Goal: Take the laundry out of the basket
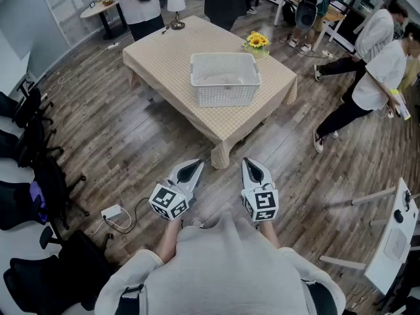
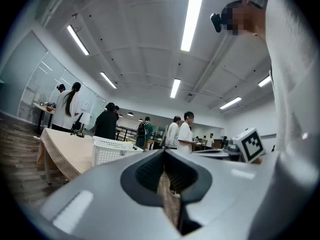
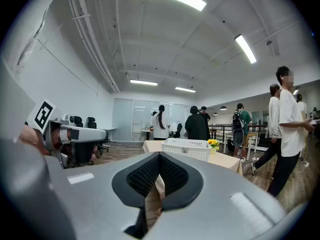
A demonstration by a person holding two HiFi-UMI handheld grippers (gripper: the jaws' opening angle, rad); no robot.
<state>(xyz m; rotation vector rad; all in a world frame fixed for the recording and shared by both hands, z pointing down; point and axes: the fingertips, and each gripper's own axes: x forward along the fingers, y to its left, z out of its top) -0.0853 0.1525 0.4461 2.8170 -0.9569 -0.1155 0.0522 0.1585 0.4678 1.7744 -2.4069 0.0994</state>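
Observation:
A white slatted laundry basket (image 1: 225,94) stands on a low table with a beige cloth (image 1: 164,58), well ahead of me. Pale laundry (image 1: 220,79) lies at its bottom. Over the wooden floor short of the table, my left gripper (image 1: 194,168) and right gripper (image 1: 251,167) are side by side and point at it. Both are shut with nothing between the jaws. The basket (image 2: 112,149) shows far off in the left gripper view beyond the left gripper (image 2: 165,159). Past the right gripper (image 3: 159,156), the basket (image 3: 186,149) shows again in the right gripper view.
Yellow flowers (image 1: 256,41) stand beside the basket and a small lamp (image 1: 175,5) at the table's far end. Several people stand beyond the table and at the right (image 1: 374,77). Black chairs (image 1: 33,149) line the left; a power adapter (image 1: 111,212) lies on the floor.

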